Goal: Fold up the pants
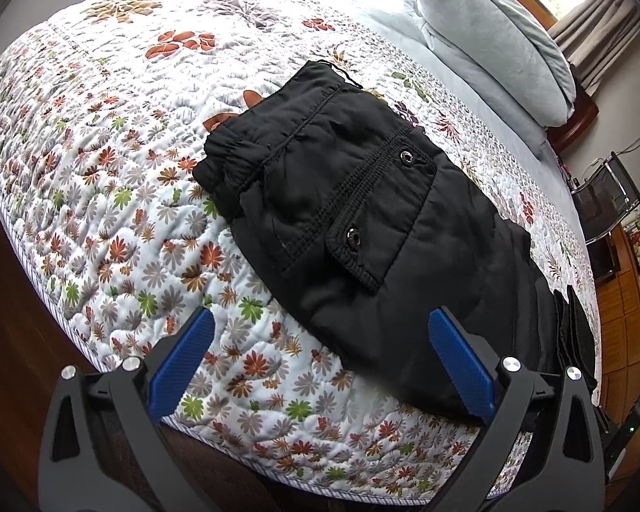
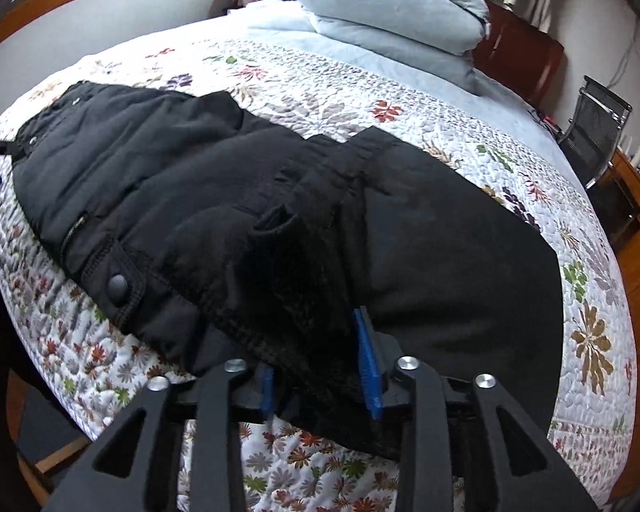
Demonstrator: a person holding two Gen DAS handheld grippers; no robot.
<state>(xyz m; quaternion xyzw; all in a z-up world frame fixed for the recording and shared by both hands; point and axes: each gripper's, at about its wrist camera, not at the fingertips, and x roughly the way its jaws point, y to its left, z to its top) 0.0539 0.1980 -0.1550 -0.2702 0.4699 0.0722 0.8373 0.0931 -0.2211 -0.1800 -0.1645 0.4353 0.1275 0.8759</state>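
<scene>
The black pants [image 1: 362, 222] lie on the flowered quilt [image 1: 106, 149] of a bed, filling the centre and right of the left wrist view, with the elastic waistband toward the upper middle of that frame and the legs running down to the lower right. Their long axis goes diagonally there, from upper centre to lower right. In the right wrist view the same pants [image 2: 192, 196] stretch from the upper left across to the lower right, and a leg section appears to be laid back over the body, so the fold looks partly made.

The left gripper [image 1: 320, 367] hangs above the near edge of the bed with its blue pads wide apart and nothing between them; one pad overlaps the cloth in the picture, but contact cannot be told.

The right gripper [image 2: 320, 362] sits at the lower middle of its frame with a bunched fold of black fabric between its blue pads. The jaws stand partly apart, and the pads seem no longer to pinch the cloth.

The step in hand reads as setting down a folded leg. Next would likely come smoothing the layer, then taking the far end for another fold across the long axis.

Grey pillows [image 2: 384, 4] are stacked at the top of the frame.
</scene>
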